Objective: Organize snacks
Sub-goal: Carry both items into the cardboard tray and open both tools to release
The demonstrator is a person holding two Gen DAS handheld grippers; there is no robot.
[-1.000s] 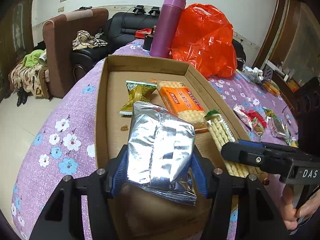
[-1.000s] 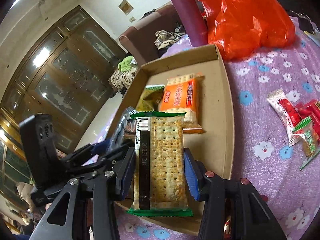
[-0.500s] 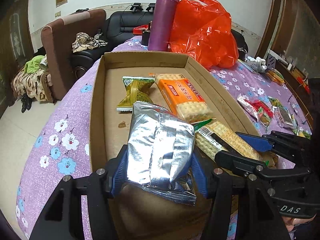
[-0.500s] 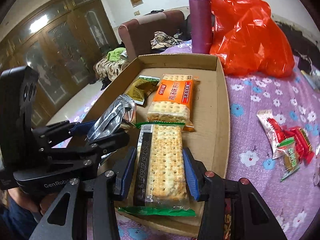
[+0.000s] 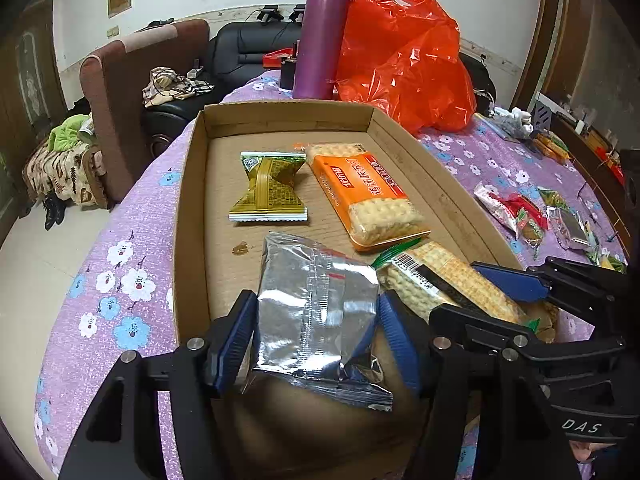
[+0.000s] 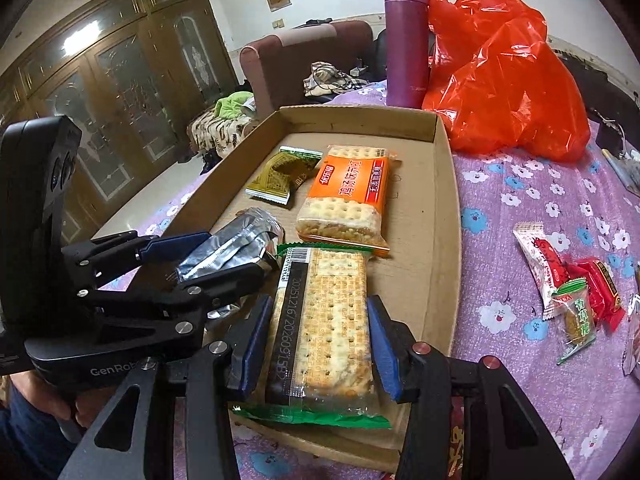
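A shallow cardboard box (image 5: 188,200) lies on the purple flowered cloth. Inside it are a green packet (image 5: 268,188) and an orange cracker pack (image 5: 360,188). My left gripper (image 5: 316,300) hangs over the box's near end with a silver foil packet (image 5: 316,320) between its blue pads. Its jaws are opening, and the packet rests on the box floor. My right gripper (image 6: 318,300) is shut on a clear-wrapped cracker pack (image 6: 320,320), whose near end lies over the box's front wall. In the left wrist view the right gripper (image 5: 456,288) is just right of the silver packet.
A tall purple flask (image 5: 324,36) and an orange plastic bag (image 5: 404,56) stand behind the box. Several loose snack packets (image 6: 572,288) lie on the cloth to the right. The table's edge (image 5: 120,240) drops to the floor on the left, with armchairs (image 5: 120,80) beyond.
My right gripper has rolled level and drawn in beside the left one, bringing the clear cracker pack down into the box. My left jaws have spread slightly around the silver packet.
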